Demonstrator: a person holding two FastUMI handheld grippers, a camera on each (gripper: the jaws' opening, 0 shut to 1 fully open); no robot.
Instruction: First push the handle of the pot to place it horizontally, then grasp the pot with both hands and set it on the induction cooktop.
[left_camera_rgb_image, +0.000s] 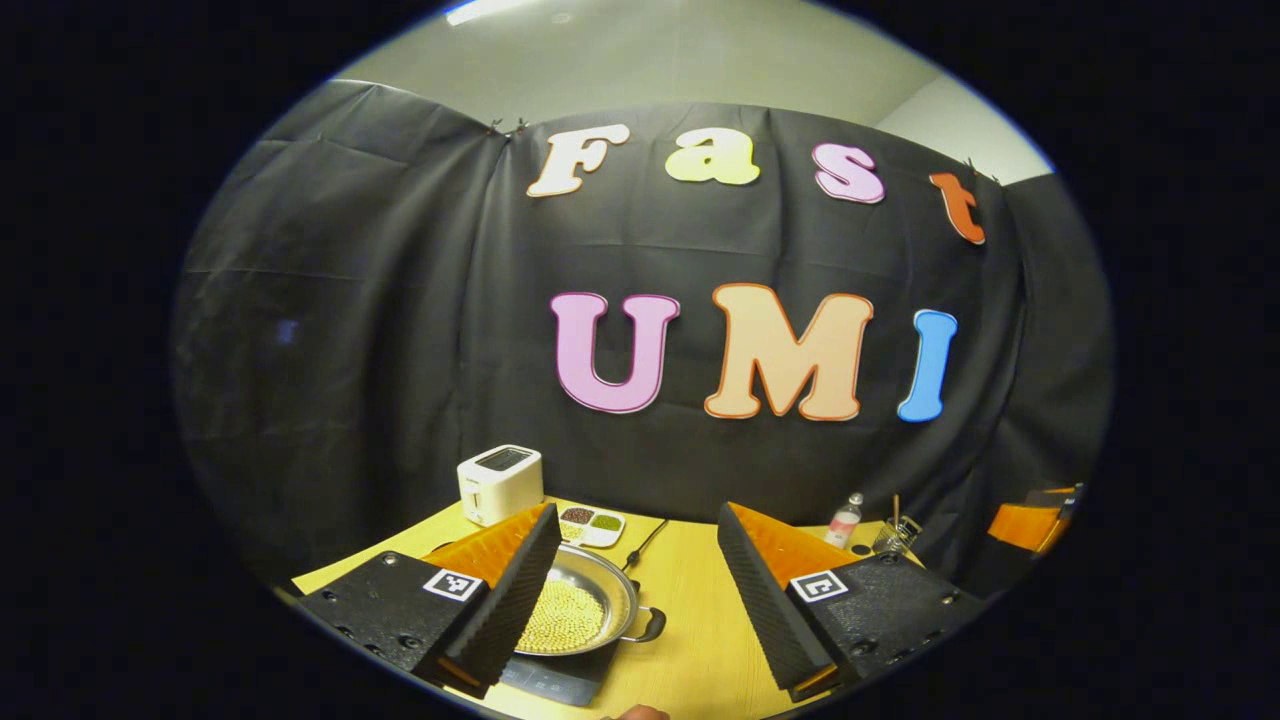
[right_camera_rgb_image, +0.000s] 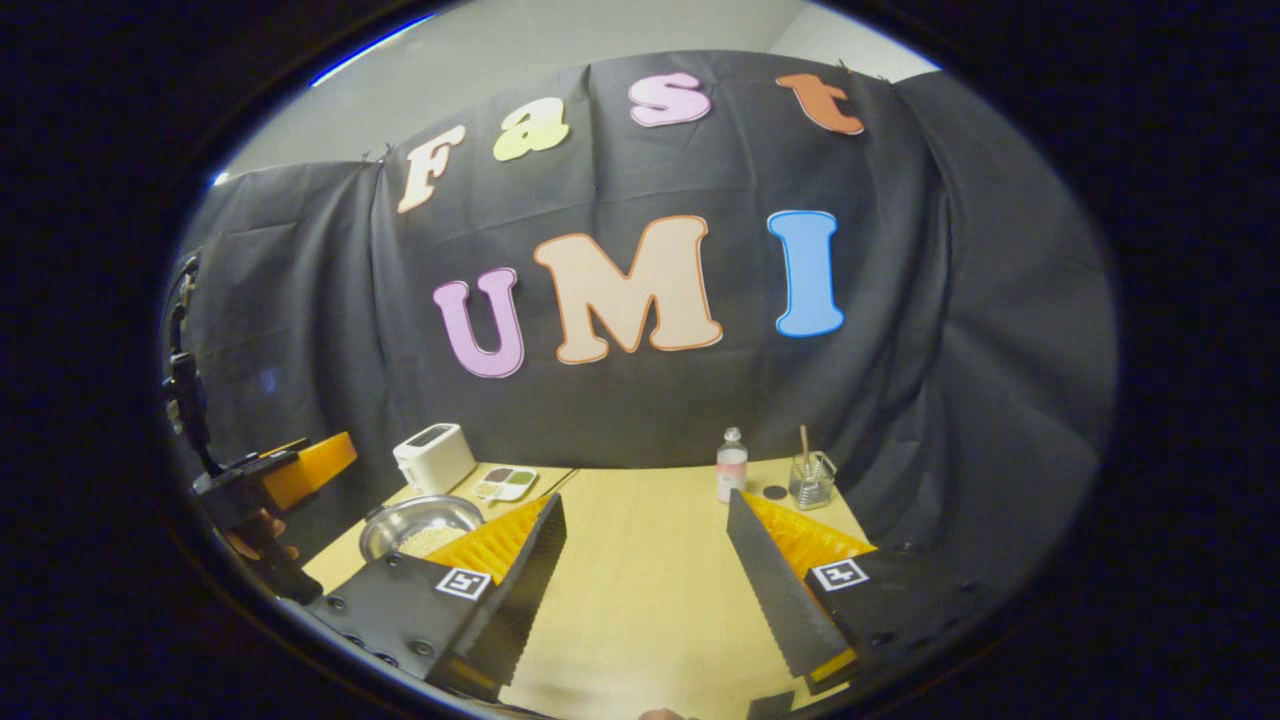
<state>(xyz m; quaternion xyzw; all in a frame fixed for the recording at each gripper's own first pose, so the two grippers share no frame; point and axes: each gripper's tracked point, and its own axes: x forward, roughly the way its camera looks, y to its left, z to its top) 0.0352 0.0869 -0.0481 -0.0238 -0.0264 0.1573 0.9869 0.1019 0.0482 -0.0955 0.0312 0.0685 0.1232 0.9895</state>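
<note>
A steel pot (left_camera_rgb_image: 575, 610) with yellow grains inside rests on the black induction cooktop (left_camera_rgb_image: 555, 682) at the table's near left. Its short handle (left_camera_rgb_image: 650, 625) points right. My left gripper (left_camera_rgb_image: 636, 510) hovers open above and just right of the pot, and its left finger covers the pot's left side. In the right gripper view the pot (right_camera_rgb_image: 420, 525) lies far left, partly behind my left finger. My right gripper (right_camera_rgb_image: 645, 497) is open over bare table, with nothing between its fingers. The left gripper (right_camera_rgb_image: 290, 470), held by a hand (right_camera_rgb_image: 255, 545), shows at that view's left edge.
A white toaster (left_camera_rgb_image: 500, 483) and a divided dish of beans (left_camera_rgb_image: 592, 525) stand at the back left, with a black cable (left_camera_rgb_image: 645, 545) beside them. A small bottle (right_camera_rgb_image: 731, 465) and a glass jar (right_camera_rgb_image: 810, 480) stand at the back right. The wooden table (right_camera_rgb_image: 640, 560) stretches between.
</note>
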